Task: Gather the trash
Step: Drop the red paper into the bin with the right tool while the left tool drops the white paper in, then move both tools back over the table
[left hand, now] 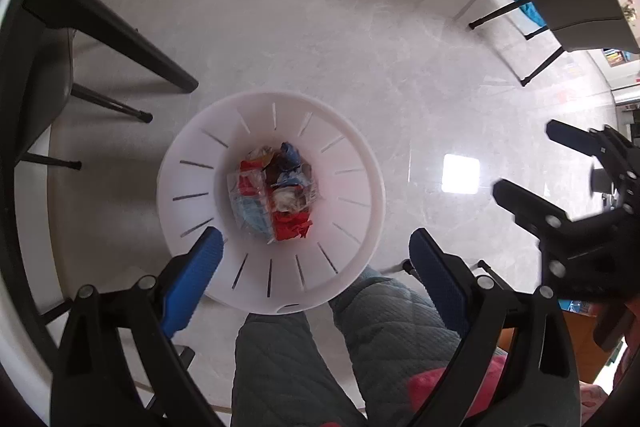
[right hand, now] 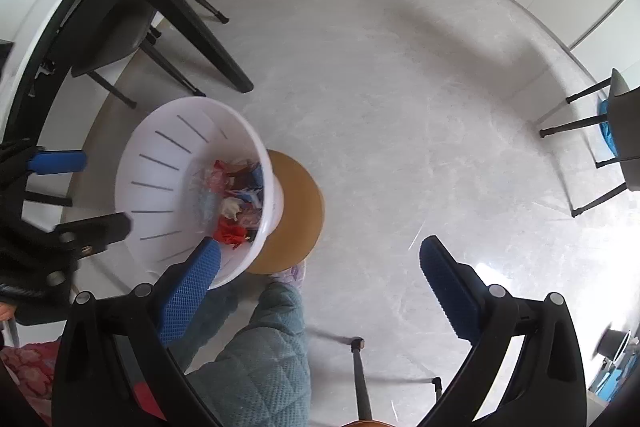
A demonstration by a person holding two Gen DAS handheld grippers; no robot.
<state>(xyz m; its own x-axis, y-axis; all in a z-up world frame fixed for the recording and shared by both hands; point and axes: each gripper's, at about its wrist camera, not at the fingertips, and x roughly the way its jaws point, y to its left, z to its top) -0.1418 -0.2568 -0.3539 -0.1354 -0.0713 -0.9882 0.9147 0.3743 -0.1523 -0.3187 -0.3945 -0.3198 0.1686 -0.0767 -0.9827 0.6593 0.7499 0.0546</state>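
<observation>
Directly below the left gripper (left hand: 316,263), in the left wrist view, stands a round white plastic waste bin with slotted sides (left hand: 176,183), its mouth open upward on the pale grey marbled floor (left hand: 320,27). At the bottom of the bin lies a heap of crumpled wrappers in red, blue and clear plastic (left hand: 276,195). The left gripper's blue-padded jaws stand wide apart with nothing between them; one pad overlaps the bin's near rim in the picture, the other hangs over the floor beside a leg in grey-green quilted trousers (left hand: 384,311). At the right edge the right gripper (left hand: 520,167) shows, its fingers spread and empty. From the right wrist view, the same bin sits to the left, resting against a round tan wooden stool top (right hand: 296,211), with the trash inside visible over the near wall. The right gripper's jaws are fully spread and grip nothing; its left pad lies in front of the bin's lower rim, its right pad over bare floor. A black-legged dark chair (right hand: 120,11) stands at the upper left.
</observation>
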